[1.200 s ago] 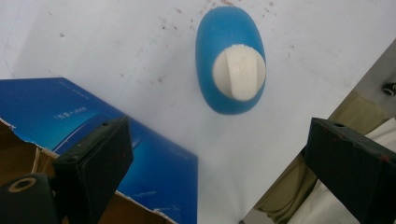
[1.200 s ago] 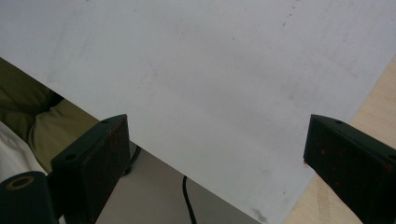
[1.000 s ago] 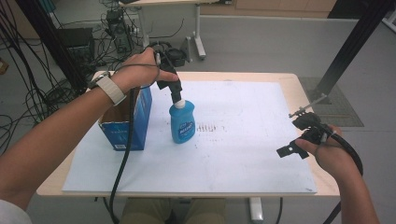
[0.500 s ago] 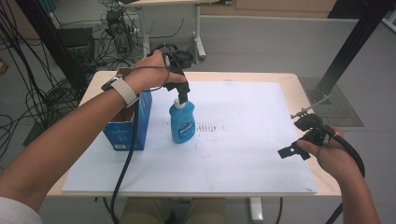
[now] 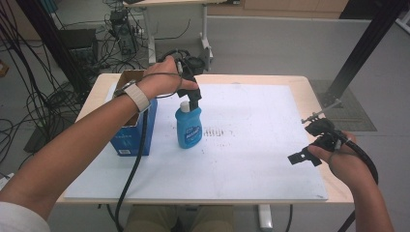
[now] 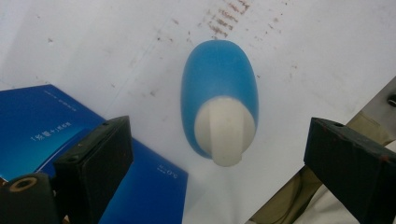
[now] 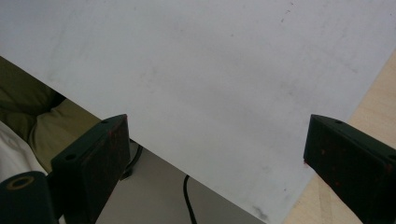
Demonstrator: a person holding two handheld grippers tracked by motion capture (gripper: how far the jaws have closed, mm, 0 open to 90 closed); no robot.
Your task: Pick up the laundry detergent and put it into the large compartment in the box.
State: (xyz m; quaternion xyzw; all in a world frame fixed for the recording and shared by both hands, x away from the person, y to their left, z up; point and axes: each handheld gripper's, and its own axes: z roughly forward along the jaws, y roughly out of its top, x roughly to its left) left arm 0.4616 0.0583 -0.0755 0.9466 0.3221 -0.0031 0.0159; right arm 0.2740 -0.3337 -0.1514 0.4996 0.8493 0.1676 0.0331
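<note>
Step in hand, as I read it: the approach to a top-down pick of the blue bottle point(image 5: 189, 126) — not a grasp yet. The left hand-held gripper point(image 5: 195, 103) hangs just above the bottle's white cap point(image 6: 224, 129), pointing down at it. In the left gripper view the jaws stand wide apart with the cap centred between them and clear of both pads; nothing is clamped.

Taking the bottle as my landmark: it stands upright on the white sheet point(image 5: 251, 145) that covers the worktop point(image 5: 295, 81). The blue box point(image 5: 130, 137) sits just beside the bottle on its left, open top up; I can't tell whether the two touch. The person's left forearm passes over the box to reach the bottle.

The right hand-held gripper point(image 5: 303, 157) is well apart from the bottle, out near the sheet's right edge, jaws open and empty — its own view looks down past the sheet's near edge, no object between the pads.

Next move, my judgement: come straight down until the pads bracket the cap or neck, then close. The cap is narrow and rounded, so the pads need to stay centred on it; an off-centre squeeze could tip the bottle toward the box. The box side leaves little room for the jaw nearest it, so keep the descent vertical.
</note>
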